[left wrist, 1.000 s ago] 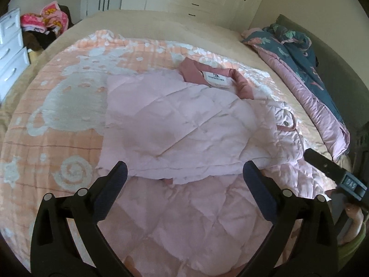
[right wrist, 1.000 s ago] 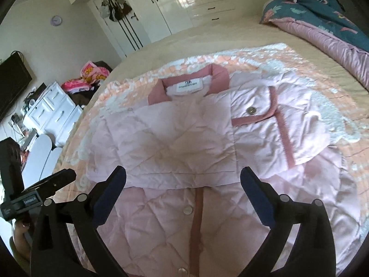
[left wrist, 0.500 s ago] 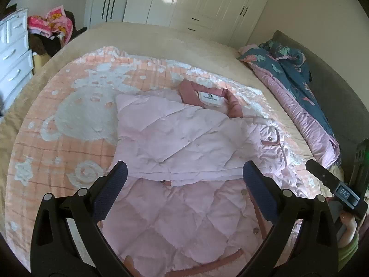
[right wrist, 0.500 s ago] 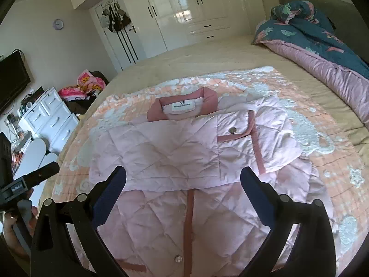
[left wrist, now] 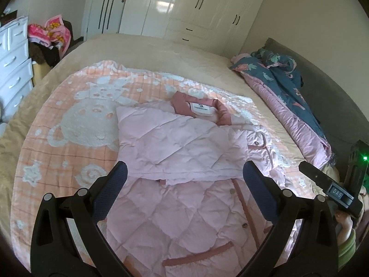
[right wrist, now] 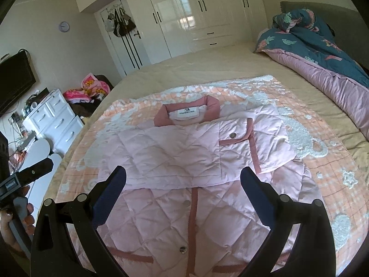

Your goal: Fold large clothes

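A pale pink quilted jacket with darker pink collar and trim lies flat on an orange-and-white blanket on the bed; it also shows in the right wrist view. Both sleeves are folded across the chest. My left gripper is open and empty, held above the jacket's lower half. My right gripper is open and empty, also above the lower half. The right gripper's body shows at the right edge of the left wrist view.
A rolled blue-and-pink duvet lies along the bed's right side. A white drawer chest and a clothes pile stand left of the bed. White wardrobes line the far wall.
Both grippers have pulled back and up from the jacket, so more of its lower half and hem is in view. Both stayed open; the jacket has not moved.
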Demonstrator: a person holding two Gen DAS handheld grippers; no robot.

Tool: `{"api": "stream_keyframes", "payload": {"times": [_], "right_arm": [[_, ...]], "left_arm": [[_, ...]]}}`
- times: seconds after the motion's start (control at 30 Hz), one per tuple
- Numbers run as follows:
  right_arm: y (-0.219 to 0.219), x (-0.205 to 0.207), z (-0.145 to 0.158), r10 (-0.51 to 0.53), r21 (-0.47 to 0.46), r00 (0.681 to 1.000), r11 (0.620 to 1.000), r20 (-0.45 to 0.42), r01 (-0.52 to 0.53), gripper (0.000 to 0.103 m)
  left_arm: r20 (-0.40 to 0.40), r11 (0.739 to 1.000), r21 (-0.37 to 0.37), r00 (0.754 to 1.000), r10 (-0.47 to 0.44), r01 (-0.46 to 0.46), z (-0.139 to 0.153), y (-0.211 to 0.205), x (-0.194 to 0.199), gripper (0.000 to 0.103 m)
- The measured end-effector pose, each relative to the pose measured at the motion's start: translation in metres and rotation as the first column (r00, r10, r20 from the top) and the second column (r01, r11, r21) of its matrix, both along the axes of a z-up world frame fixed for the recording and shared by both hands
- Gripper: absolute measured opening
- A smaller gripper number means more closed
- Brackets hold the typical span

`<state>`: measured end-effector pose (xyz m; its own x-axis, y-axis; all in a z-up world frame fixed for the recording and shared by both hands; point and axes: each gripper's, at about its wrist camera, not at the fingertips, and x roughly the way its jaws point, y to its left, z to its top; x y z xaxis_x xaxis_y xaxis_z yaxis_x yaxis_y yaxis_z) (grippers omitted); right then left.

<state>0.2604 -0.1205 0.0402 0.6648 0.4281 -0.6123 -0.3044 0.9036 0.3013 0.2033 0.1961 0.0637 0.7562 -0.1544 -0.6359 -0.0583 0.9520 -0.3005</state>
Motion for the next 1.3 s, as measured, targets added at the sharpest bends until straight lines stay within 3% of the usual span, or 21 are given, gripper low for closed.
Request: {"api": "stream_keyframes", "payload": {"times": [0.33,0.67,1.3], "right_arm": [[-0.009,-0.014,0.016,0.000,-0.002,1.000,1.000,0.031,0.000,0.099],[-0.027,-0.029,0.027,-0.006,0.011,0.998,1.000,0.057,0.005,0.099],[-0.058,-0.058,0.031,-0.015,0.058,0.998,0.998,0.068,0.011,0.099]], "left_arm": [[0.037,1.000,-0.009,0.999,0.004,-0.003,0.012,0.005,-0.014,0.094],[0.023,0.998,-0.064,0.999,0.023,-0.021,0.000,0.003,-0.044,0.094],[0.002,0.999,-0.049,1.000,0.023,-0.023,-0.004,-0.023,-0.079,0.094]]}}
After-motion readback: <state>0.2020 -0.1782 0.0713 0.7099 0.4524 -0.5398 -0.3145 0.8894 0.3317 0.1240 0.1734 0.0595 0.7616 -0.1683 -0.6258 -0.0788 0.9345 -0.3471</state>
